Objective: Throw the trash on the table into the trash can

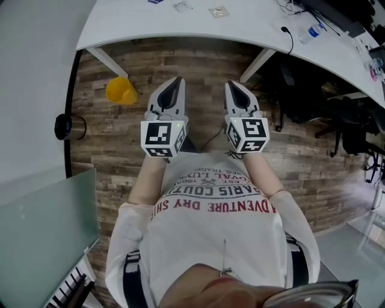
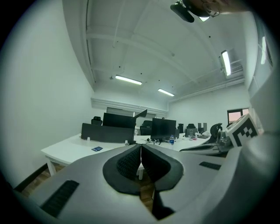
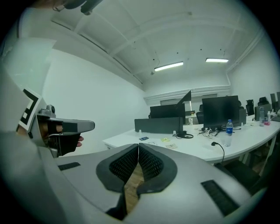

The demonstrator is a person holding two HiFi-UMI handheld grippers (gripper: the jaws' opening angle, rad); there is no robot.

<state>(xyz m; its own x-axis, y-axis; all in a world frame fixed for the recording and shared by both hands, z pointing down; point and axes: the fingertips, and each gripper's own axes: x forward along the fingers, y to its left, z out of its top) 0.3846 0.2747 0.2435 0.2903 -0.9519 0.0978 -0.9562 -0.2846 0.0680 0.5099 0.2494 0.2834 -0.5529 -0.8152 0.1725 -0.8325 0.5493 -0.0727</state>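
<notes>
Where the person stands: on a brown wood-plank floor (image 1: 198,66), facing a long curved white table (image 1: 180,27), a gripper held out in each hand.
Left gripper: the grey two-jaw left gripper (image 1: 175,83), marker cube at its back, points roughly level at the table. Its black ribbed pads are pressed together with nothing between them.
Right gripper: the matching grey right gripper (image 1: 233,85) rides just beside the left and points the same way. Its jaws are likewise closed tight and hold nothing.
Trash: small flat scraps of trash (image 1: 219,11) lie on the tabletop, well apart from both grippers. From the right gripper view, a small blue card (image 3: 144,138) lies close by them.
Trash can: the yellow plastic trash can (image 1: 121,90) sits on the floor under the table's left end. It is near a slanted white table leg (image 1: 108,61) and to the left of the left gripper.
Table's right end: a clear plastic water bottle with a blue cap (image 1: 310,33) stands near a black cable (image 1: 289,37).
Under the table: black office chairs (image 1: 301,90) crowd the right side.
By the wall: a black cylinder (image 1: 69,127) rests on the floor at far left.
Background: black computer monitors (image 2: 164,128) line the desks.
</notes>
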